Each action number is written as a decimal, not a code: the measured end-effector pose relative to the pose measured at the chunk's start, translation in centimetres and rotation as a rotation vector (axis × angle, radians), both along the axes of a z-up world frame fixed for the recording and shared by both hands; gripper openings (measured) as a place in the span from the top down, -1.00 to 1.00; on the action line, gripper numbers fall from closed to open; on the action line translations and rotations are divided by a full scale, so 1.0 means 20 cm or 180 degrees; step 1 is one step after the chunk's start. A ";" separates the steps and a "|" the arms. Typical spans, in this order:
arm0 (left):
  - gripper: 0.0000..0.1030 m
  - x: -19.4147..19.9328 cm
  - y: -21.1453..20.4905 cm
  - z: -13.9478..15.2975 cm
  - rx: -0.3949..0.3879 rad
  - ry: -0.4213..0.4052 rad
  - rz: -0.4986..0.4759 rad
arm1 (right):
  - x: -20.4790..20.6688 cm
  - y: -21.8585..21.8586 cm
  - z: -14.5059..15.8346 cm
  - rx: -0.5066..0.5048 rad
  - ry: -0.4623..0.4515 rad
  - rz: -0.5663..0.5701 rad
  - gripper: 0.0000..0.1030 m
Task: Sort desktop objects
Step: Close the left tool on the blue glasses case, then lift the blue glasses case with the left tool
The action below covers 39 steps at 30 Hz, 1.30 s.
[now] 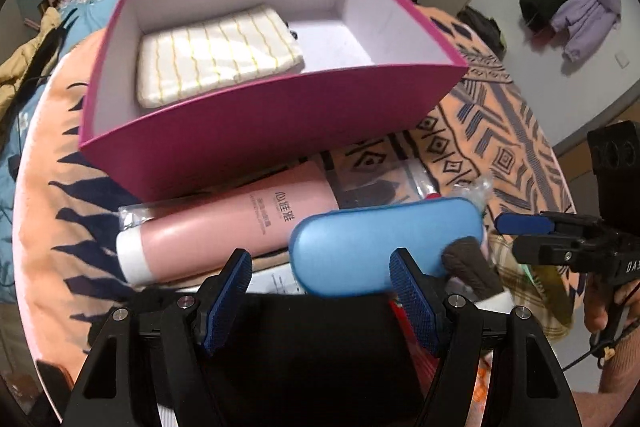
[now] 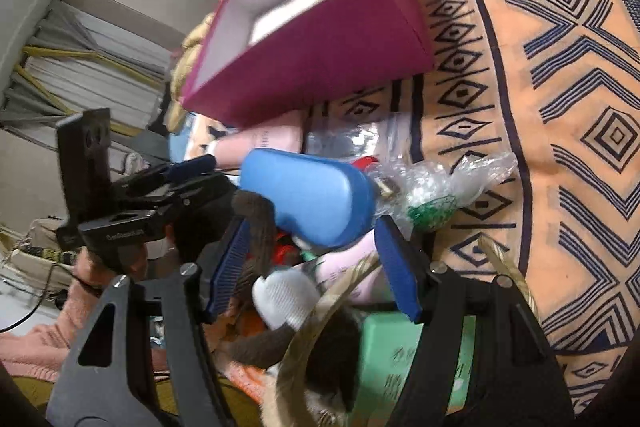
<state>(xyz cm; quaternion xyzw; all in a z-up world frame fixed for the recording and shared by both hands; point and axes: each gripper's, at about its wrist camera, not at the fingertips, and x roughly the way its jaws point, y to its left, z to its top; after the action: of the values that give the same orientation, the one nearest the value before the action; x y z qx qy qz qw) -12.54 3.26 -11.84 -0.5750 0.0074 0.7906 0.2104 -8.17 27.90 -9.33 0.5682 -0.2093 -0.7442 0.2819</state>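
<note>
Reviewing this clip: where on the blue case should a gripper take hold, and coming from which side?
Grip the blue case across its narrow width, near the middle of its length. It is a long rounded oval lying on top of the pile, so its long side edges are exposed. Coming from above with the open left gripper looks likeliest, since its fingers already flank the near end.

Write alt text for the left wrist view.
The open left hand-held gripper frames a blue oval case lying beside a pink bottle on a patterned orange cloth. Behind them, a magenta box holds a striped pouch; the right hand-held gripper enters from the right.
</note>
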 end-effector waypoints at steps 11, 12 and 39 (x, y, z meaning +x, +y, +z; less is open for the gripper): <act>-0.50 -0.10 0.05 -0.13 0.0129 -0.0333 -0.0108 | -0.07 -0.03 -0.07 0.0124 -0.0149 0.0021 -0.23; -0.53 -0.10 0.04 -0.13 0.0142 -0.0345 -0.0093 | -0.07 -0.03 -0.08 0.0118 -0.0166 -0.0002 -0.18; -0.53 -0.15 0.03 -0.17 0.0323 -0.0497 -0.0057 | -0.16 -0.04 -0.11 0.0212 -0.0190 0.0007 0.10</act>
<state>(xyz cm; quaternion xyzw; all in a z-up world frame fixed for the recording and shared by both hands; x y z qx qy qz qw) -15.52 3.92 -15.29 -0.6234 -0.0440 0.7408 0.2463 -11.41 27.12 -11.43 0.5994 -0.1920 -0.7332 0.2573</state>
